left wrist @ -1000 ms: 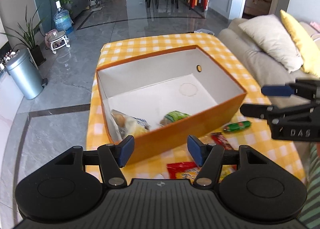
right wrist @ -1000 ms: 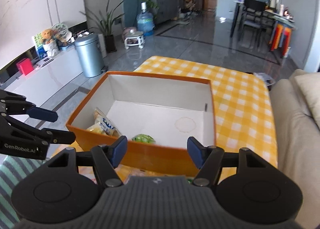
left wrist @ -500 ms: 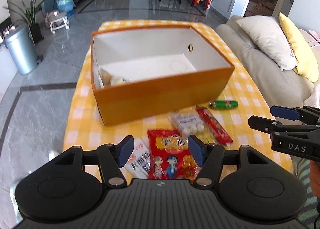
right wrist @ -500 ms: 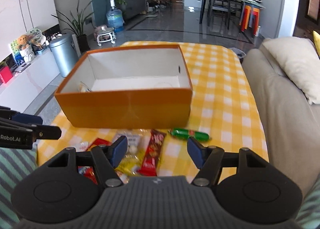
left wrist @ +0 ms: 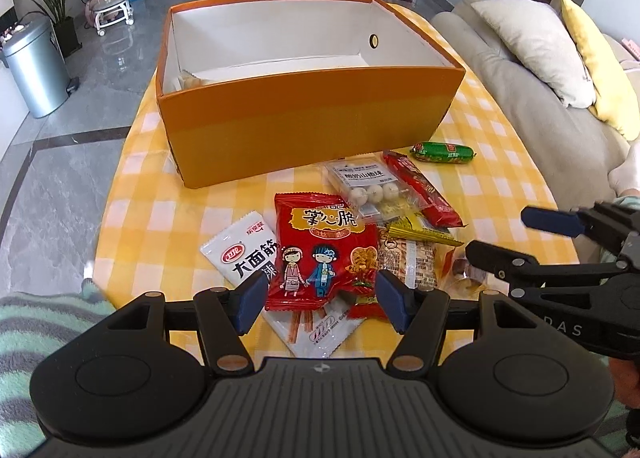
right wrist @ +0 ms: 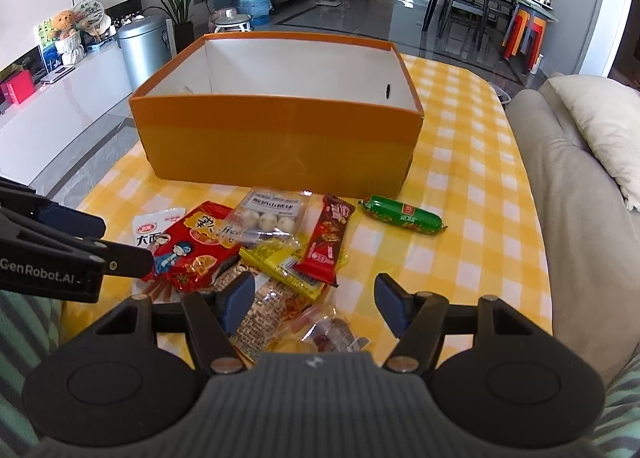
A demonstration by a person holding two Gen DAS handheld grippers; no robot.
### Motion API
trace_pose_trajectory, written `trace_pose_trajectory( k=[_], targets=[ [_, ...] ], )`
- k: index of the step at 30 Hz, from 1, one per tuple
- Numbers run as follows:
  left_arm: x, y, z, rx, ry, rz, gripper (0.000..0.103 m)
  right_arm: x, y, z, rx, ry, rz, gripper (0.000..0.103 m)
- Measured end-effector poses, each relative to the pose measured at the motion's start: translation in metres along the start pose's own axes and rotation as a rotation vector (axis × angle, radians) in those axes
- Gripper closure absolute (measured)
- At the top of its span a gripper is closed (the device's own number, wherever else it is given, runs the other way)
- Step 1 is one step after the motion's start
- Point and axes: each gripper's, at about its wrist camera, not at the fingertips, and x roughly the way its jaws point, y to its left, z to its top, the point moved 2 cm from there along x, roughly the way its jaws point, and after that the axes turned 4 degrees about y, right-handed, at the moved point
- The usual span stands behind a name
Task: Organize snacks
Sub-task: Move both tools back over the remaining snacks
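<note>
barely started tbh. orange box (left wrist: 312,126) sitting on the desk (right wrist: 472,242) with just a packet or so peeking out at its left inner corner, rest of the inside mostly hidden behind the near wall. heap of snacks (left wrist: 360,234) still out on the yellow check cloth just in front of the box: red chip bag (left wrist: 324,254), white sachet (left wrist: 244,254), clear pack of white balls (right wrist: 268,214), red bar (right wrist: 328,242), green sausage (right wrist: 404,216) off to the side. left hand-held gripper (left wrist: 320,300) open over the red bag, gripping nothing. right hand-held gripper (right wrist: 316,304) open too, empty, over the near wrappers. basically everything left to go in.
</note>
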Motion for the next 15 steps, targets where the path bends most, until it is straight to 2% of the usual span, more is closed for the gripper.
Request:
trace_pose_trajectory(
  k=[4, 7, 13, 15],
  targets=[
    [0.001, 0.002, 0.003, -0.021, 0.006, -0.03, 0.03, 0.007, -0.009, -0.003, 0.066, 0.03, 0.035, 0.04],
    [0.006, 0.004, 0.007, -0.041, 0.014, -0.031, 0.03, 0.01, -0.011, -0.002, 0.083, 0.037, 0.046, 0.045],
    [0.03, 0.004, 0.023, -0.035, 0.099, -0.035, 0.024, 0.02, -0.009, 0.006, 0.093, 0.042, 0.063, 0.047],
    [0.037, -0.001, 0.026, -0.006, 0.117, -0.04, 0.02, 0.024, -0.011, 0.01, 0.116, 0.05, 0.074, 0.052]
  ],
)
